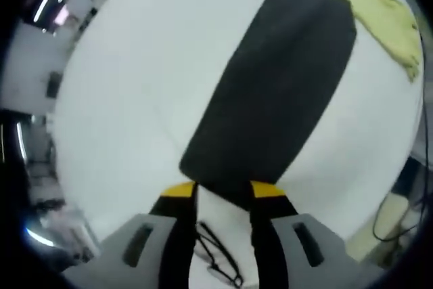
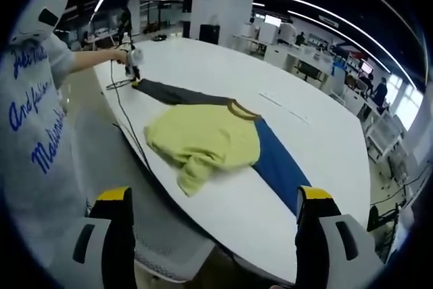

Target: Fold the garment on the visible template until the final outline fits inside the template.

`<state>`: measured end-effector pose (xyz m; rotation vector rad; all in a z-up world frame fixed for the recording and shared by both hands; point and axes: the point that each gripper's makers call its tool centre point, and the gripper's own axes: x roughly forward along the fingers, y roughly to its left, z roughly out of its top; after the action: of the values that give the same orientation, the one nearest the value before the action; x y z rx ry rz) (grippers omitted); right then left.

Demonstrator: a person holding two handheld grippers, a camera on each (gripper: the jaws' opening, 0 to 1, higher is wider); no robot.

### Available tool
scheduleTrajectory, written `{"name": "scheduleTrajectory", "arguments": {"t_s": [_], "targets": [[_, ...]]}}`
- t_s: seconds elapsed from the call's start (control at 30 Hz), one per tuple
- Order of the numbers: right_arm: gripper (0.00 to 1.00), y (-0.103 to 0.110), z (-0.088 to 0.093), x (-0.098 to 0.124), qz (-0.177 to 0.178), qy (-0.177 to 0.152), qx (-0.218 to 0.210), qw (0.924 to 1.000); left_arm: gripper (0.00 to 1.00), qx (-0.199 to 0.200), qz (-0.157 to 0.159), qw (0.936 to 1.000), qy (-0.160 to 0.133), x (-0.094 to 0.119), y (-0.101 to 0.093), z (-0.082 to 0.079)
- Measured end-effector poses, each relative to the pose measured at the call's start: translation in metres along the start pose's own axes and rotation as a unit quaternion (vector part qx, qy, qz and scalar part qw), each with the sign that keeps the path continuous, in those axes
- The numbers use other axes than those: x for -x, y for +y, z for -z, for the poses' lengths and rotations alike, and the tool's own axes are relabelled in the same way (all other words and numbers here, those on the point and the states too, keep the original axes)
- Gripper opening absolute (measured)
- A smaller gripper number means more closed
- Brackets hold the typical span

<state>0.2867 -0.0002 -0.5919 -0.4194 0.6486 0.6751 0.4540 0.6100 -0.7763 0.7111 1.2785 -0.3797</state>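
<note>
- Left gripper view, left part: broad white table top (image 1: 128, 99), bare and smooth; blurred room with ceiling lights past its far edge.
- Bottom centre: left gripper (image 1: 223, 191), black jaws with yellow tips, spread apart, tips at the near end of a long dark grey rectangular template strip (image 1: 277, 93); nothing pinched between them. Whether the tips touch the strip: cannot tell.
- Thin black cable (image 1: 220, 258) on the table between the jaws.
- Strip runs diagonally up and right across the table.
- Upper right: pale yellow cloth garment (image 1: 379, 15), crumpled, over the far end of the strip and spilling beside it onto the white surface.
- Right gripper view, left part: person in a grey top with blue lettering (image 2: 34, 113), arm stretched to the table's far end, holding the left gripper (image 2: 133, 65) at the dark end of the template.
- Bottom: right gripper (image 2: 213, 201), jaws wide apart, yellow-tipped, empty, off the table's near edge and well apart from the garment.
- Centre: template flat on the table, dark grey at the far left end, blue strip section (image 2: 277, 164) toward the right.
- Garment (image 2: 203, 143) bunched, loosely folded, lying across the template's middle, brownish collar edge at its upper right; one fold hangs toward the table's near edge, so outline overhangs the strip on both sides.
- Right: desks, monitors, windows in an open hall.
</note>
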Motion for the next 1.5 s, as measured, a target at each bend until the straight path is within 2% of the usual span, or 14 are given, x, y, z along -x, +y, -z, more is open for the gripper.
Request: {"name": "scheduleTrajectory", "arguments": {"t_s": [0.3,0.47,0.57,0.7,0.8,0.87,0.97,1.33,1.5], "targets": [[1.0,-0.004,-0.001,0.005,0.011,-0.016,-0.006,0.9998,0.34,0.001,-0.02,0.9998,-0.004,0.007,-0.007,0.003],[1.0,-0.005,-0.001,0.002,0.011,-0.016,-0.001,0.9998,0.47,0.001,-0.038,0.9993,-0.005,0.013,-0.004,0.002],[1.0,-0.005,-0.003,0.0,0.009,-0.023,-0.002,0.9997,0.57,0.004,-0.033,0.9994,-0.009,0.017,-0.008,0.0],[1.0,-0.007,0.0,-0.002,0.008,-0.026,-0.005,0.9996,0.56,0.002,-0.019,0.9996,-0.019,0.022,-0.018,-0.006],[1.0,-0.007,0.002,-0.003,0.007,-0.026,-0.006,0.9996,0.58,0.011,0.003,0.9991,-0.041,0.026,-0.032,-0.016],[1.0,-0.007,0.002,-0.003,0.007,-0.028,-0.008,0.9995,0.59,0.018,0.029,0.9973,-0.065,0.031,-0.043,-0.027],[1.0,-0.009,0.003,-0.004,0.008,-0.031,-0.008,0.9995,0.63,0.025,0.051,0.994,-0.093,0.04,-0.056,-0.04],[1.0,-0.012,0.005,-0.007,0.011,-0.037,-0.006,0.9992,0.71,0.011,0.08,0.9857,-0.148,0.075,-0.09,-0.064],[1.0,-0.012,0.007,-0.009,0.01,-0.038,-0.004,0.9992,0.72,0.012,0.094,0.9792,-0.179,0.091,-0.104,-0.073]]}}
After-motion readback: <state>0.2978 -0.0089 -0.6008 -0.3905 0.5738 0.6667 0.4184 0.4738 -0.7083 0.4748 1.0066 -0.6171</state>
